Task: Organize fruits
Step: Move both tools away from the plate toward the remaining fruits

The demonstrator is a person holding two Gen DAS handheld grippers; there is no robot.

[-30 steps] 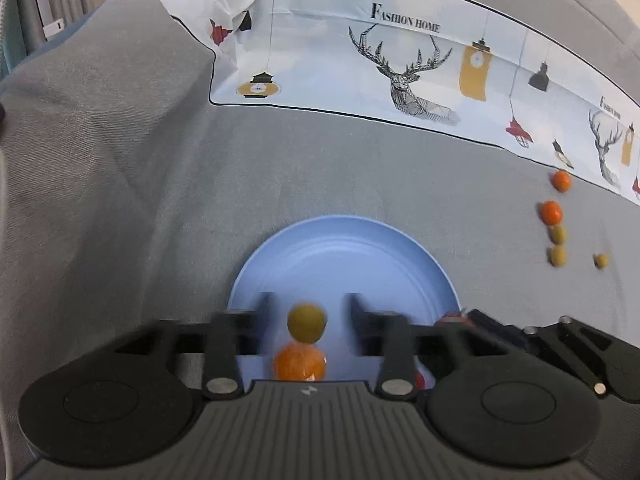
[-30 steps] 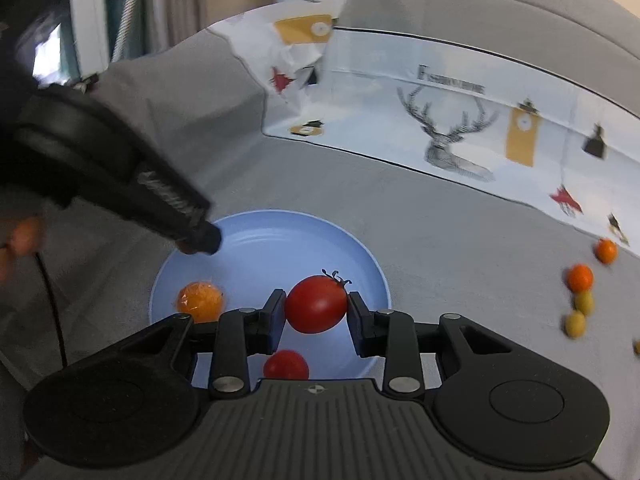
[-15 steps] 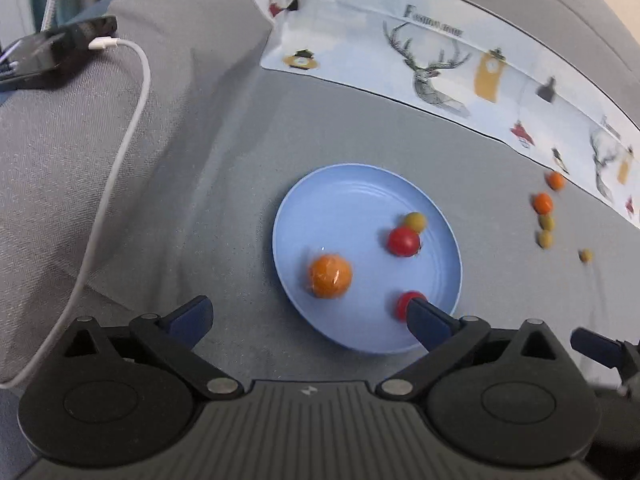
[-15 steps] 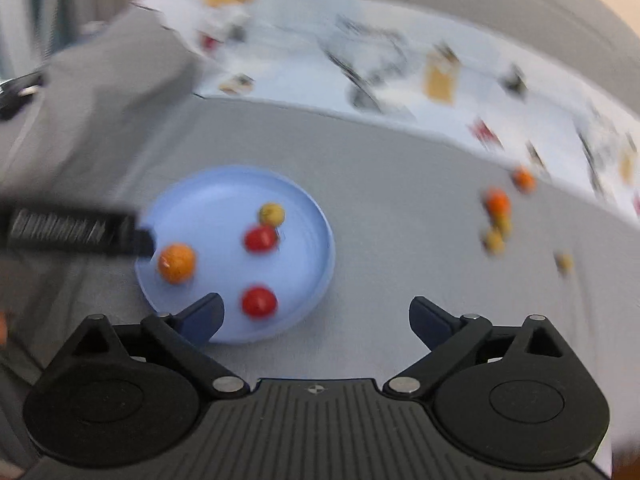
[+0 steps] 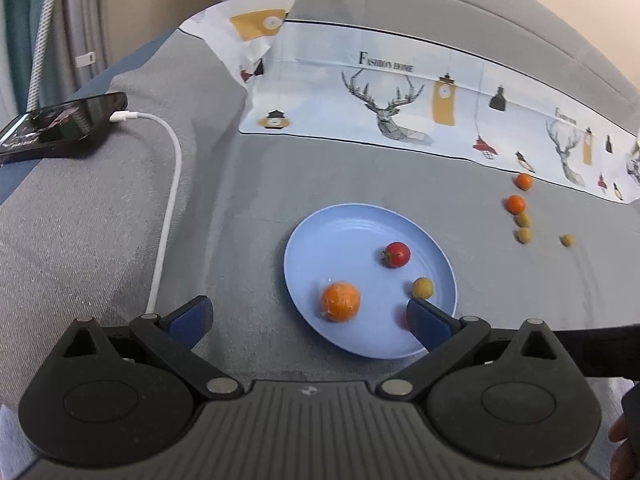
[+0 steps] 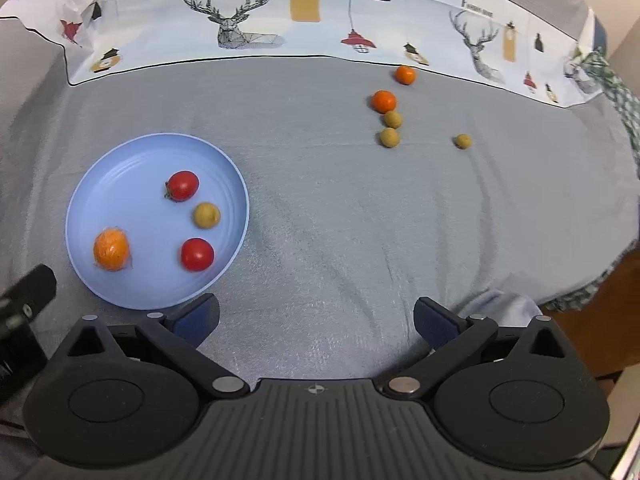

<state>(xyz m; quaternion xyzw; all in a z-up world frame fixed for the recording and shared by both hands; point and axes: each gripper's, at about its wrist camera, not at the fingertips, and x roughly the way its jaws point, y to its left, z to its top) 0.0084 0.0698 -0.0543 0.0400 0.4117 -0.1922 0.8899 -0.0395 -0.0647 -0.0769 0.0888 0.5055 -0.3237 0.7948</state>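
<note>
1. On the grey cloth surface (image 6: 340,208), a blue plate (image 6: 120,168) is being carried, and four fruits are being held in it: a red tomato with stem (image 6: 182,185), a second red tomato (image 6: 197,254), an orange fruit (image 6: 111,249) and a small yellow-brown fruit (image 6: 207,215), all lying apart from one another.
2. Well apart from the plate, to its right, five loose fruits are being left on the cloth: two orange ones (image 6: 384,101) (image 6: 405,74) and three yellow-brown ones (image 6: 393,119) (image 6: 389,137) (image 6: 462,141).
3. Along the far edge, a printed sheet with deer and lamps (image 6: 280,12) is being spread.
4. Left tongs (image 5: 310,316) are being held released, jaws spread wide, nothing grasped; the right finger (image 5: 424,320) is being seen over the plate's near rim, partly hiding one tomato.
5. Right tongs (image 6: 316,314) are being held released likewise, nothing grasped, above bare cloth just beside the plate.
6. At far left in the left wrist view, a dark phone (image 5: 60,124) is being charged through a white cable (image 5: 170,200).
</note>
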